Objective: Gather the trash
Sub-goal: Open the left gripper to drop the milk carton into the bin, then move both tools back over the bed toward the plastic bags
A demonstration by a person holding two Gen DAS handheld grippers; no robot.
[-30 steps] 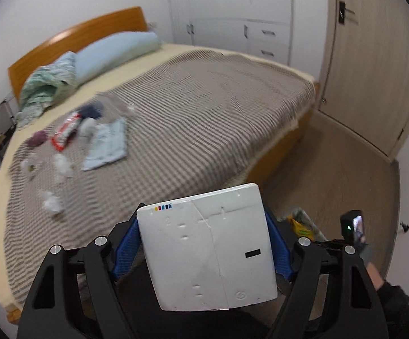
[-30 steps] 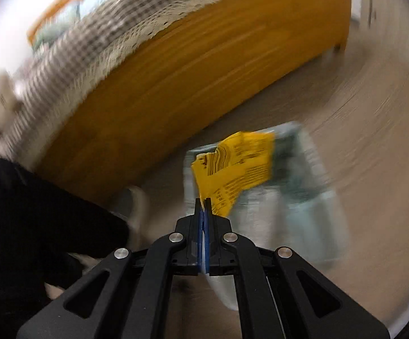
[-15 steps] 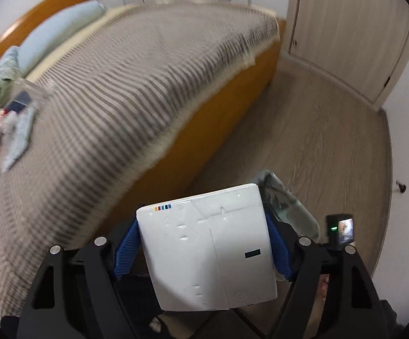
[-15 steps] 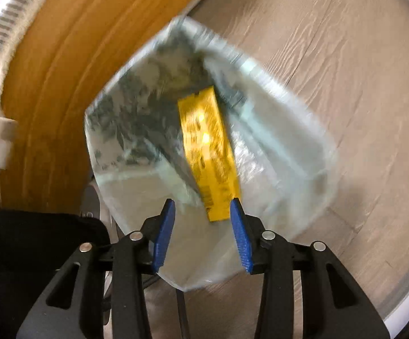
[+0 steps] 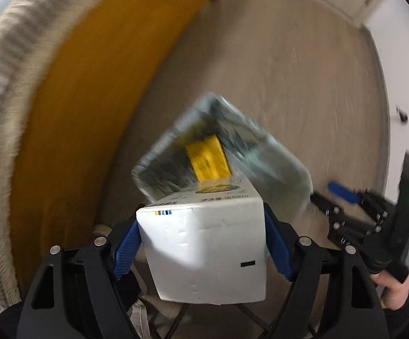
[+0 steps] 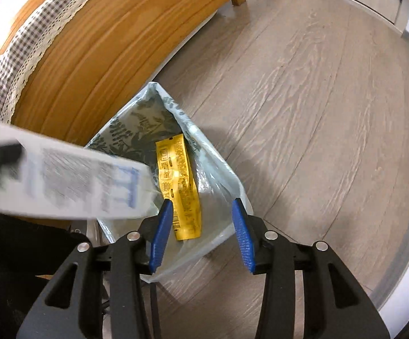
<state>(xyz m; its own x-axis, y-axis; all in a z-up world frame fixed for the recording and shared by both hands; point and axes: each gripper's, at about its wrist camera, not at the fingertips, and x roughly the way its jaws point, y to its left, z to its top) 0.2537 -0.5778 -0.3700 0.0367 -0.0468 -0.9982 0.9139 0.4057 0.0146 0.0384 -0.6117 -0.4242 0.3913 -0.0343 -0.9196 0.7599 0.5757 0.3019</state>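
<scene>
My left gripper (image 5: 203, 243) is shut on a white carton box (image 5: 204, 254), its blue pads pressing the box's two sides. It points down over a clear leaf-printed trash bag (image 5: 275, 163) standing open on the floor. A yellow wrapper (image 5: 207, 161) lies inside the bag. In the right wrist view the box (image 6: 63, 186) is blurred and hangs over the left edge of the bag (image 6: 215, 169). My right gripper (image 6: 201, 236) stands open just above the bag's near rim, pressing on nothing. The yellow wrapper (image 6: 179, 186) lies loose below it. The right gripper (image 5: 331, 196) also shows right of the bag.
The bed's wooden side (image 6: 105, 42) with its checked cover (image 6: 15, 56) runs close along the left of the bag. Wood floor (image 6: 317, 113) spreads to the right up to a white wall. A hand (image 5: 393, 291) grips the right tool's handle. Dark clothing (image 6: 21, 254) fills the lower left.
The left gripper swung from above the bed down to the bag, still gripping the box. The right gripper opened and the yellow wrapper dropped into the bag.
</scene>
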